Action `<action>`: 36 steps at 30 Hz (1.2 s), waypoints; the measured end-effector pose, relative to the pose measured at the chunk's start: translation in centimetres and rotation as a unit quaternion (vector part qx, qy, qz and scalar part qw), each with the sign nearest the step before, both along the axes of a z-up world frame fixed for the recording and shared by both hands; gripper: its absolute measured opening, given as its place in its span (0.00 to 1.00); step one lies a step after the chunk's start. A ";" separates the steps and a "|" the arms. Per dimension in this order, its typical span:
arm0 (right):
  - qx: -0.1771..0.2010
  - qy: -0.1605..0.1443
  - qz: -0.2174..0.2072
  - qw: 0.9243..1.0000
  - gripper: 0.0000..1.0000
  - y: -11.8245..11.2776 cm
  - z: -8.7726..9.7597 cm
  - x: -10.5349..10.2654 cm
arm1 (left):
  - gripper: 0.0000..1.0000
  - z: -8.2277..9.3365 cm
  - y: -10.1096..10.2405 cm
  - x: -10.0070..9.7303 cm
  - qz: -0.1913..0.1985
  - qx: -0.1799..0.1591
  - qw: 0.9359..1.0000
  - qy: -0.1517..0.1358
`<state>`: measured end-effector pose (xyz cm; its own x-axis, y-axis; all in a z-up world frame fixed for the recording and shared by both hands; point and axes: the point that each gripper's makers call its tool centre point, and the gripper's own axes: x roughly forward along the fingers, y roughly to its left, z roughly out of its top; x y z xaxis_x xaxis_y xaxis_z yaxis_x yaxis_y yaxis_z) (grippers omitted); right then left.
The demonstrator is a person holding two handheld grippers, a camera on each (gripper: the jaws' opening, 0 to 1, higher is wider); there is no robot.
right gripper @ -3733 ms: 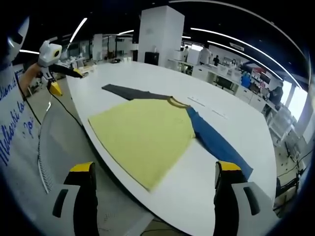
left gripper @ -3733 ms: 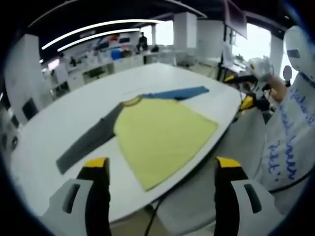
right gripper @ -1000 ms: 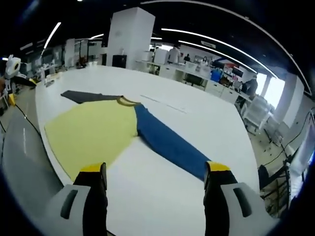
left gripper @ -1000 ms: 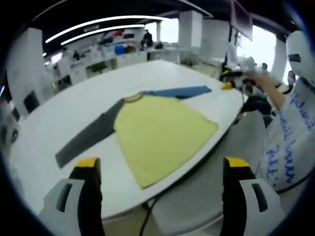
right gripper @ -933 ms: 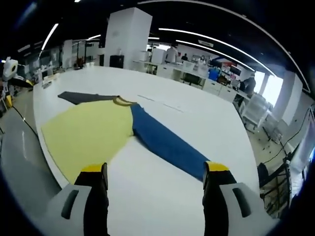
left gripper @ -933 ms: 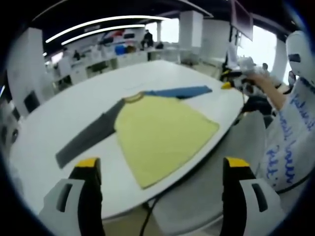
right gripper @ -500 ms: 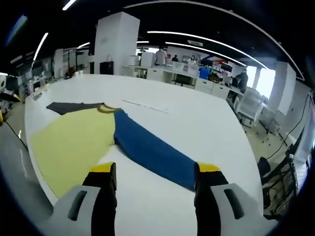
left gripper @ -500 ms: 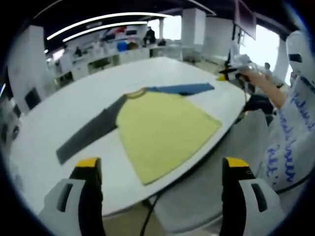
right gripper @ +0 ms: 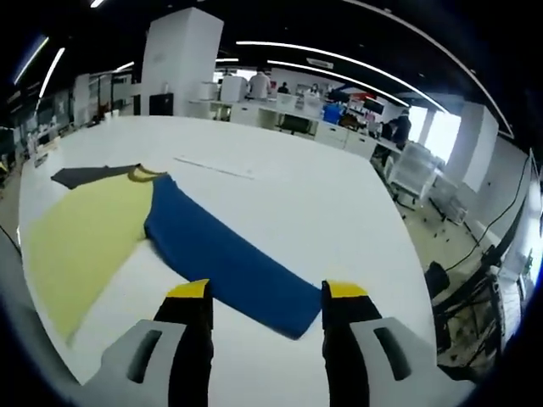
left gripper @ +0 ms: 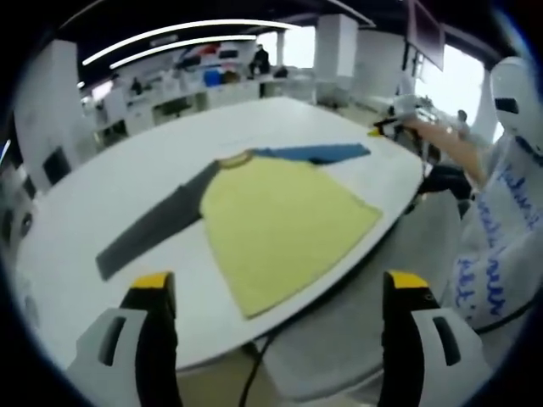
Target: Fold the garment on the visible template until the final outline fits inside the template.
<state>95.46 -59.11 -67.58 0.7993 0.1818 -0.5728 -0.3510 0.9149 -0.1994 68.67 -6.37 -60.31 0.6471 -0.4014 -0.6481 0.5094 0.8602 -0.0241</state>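
Flat on a smooth white oval table [left gripper: 102, 195] lies a long-sleeved shirt [left gripper: 280, 220], spread out unfolded: a soft pale-yellow body flaring wide toward the near table edge, a ribbed collar [left gripper: 235, 158] at the far end, one charcoal-grey sleeve [left gripper: 148, 229] stretched out to the left and one blue sleeve [left gripper: 318, 153] reaching right. In the left gripper view the left gripper [left gripper: 276, 292] hangs off the near edge of the table, its two black jaws with yellow tips set wide apart and holding nothing. On the right of that view stands a person in a white coat [left gripper: 501, 246] with blue handwriting on it, too blurred to read, an arm stretched toward the table.

In the right gripper view the right gripper [right gripper: 267, 298] sits low over the cuff end of the blue sleeve [right gripper: 225, 254], jaws parted on either side of the cloth, not closed on it. Beyond, the yellow body [right gripper: 76, 237] lies to the left, with the grey sleeve [right gripper: 81, 175] far behind it.
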 end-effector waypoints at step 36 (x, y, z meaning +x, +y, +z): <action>0.046 0.057 -0.136 0.988 0.23 -6.0 -9.3 0.8 | 0.94 0.1 0.4 0.1 0.009 0.015 1.000 0.007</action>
<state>96.31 -65.13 -76.90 0.7574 0.0247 -0.6525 -0.1057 0.9907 -0.0852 68.74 -6.00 -60.20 0.6450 -0.3699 -0.6687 0.4934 0.8698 -0.0052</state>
